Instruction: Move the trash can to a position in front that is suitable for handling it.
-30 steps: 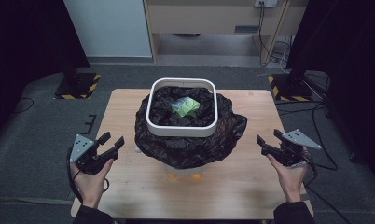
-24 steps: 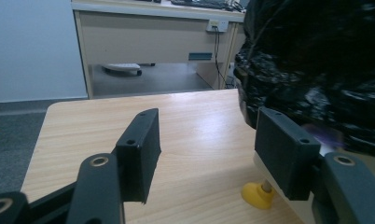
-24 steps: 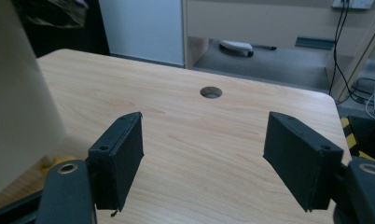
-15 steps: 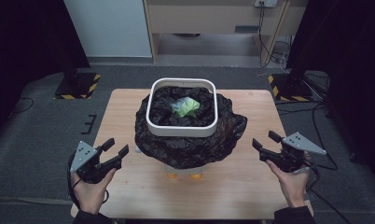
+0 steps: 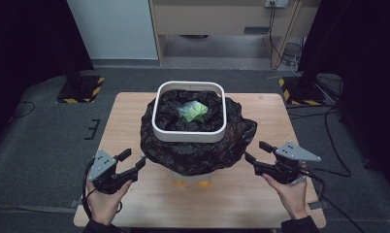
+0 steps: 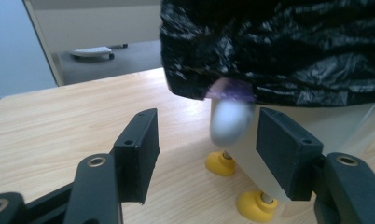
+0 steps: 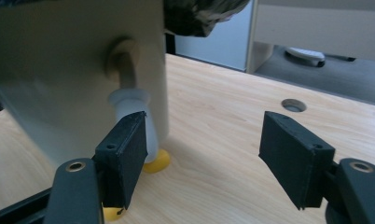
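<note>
**On the counter: both tongs spread, flanking the lined bin**

On the wooden counter (image 5: 135,116) sits a white bin (image 5: 189,110) on yellow feet (image 6: 221,163), with a black liner bag (image 5: 198,145) draped over its rim and down its sides. Green crumpled item (image 5: 193,111) inside the bag.

Left tongs (image 5: 134,164): spread, nothing between the pads, just beside the bag's lower left edge. In the left gripper view a pale handle (image 6: 229,122) on the bin wall sits ahead of the gap, not gripped.

Right tongs (image 5: 257,156): spread, have just been closing a bit, nothing pinched. Near the bag's right edge, apart from it. In the right gripper view the bin's side handle (image 7: 128,100) is just behind the left pad; contact can't be told.
</note>
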Tool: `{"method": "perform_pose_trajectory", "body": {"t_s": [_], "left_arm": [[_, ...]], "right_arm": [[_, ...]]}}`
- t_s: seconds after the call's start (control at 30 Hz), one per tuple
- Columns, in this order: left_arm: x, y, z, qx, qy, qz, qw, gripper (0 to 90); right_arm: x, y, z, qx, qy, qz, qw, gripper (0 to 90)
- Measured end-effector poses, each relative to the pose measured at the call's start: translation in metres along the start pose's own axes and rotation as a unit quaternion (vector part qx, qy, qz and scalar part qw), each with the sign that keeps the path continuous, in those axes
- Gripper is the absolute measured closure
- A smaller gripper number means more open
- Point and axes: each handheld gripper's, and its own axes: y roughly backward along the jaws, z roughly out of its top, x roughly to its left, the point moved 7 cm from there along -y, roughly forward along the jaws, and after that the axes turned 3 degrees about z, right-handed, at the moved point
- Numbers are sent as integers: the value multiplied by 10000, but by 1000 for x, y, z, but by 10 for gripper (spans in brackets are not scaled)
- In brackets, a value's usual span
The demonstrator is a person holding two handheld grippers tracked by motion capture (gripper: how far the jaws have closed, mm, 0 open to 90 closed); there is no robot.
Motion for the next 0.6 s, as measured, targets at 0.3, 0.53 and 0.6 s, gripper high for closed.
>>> {"method": "perform_pose_trajectory", "body": {"t_s": [0.3, 0.53, 0.6], "left_arm": [[-6, -14, -9, 148, -39, -148, 9998, 440], [-4, -17, -8, 108, 43, -133, 9998, 512], [-5, -18, -9, 110, 54, -182, 9998, 542]], "right_arm": [[19, -16, -7, 74, 32, 426, 9991, 379], [28, -27, -11, 65, 110, 628, 9979, 459], [31, -29, -12, 52, 111, 693, 9975, 478]]}}
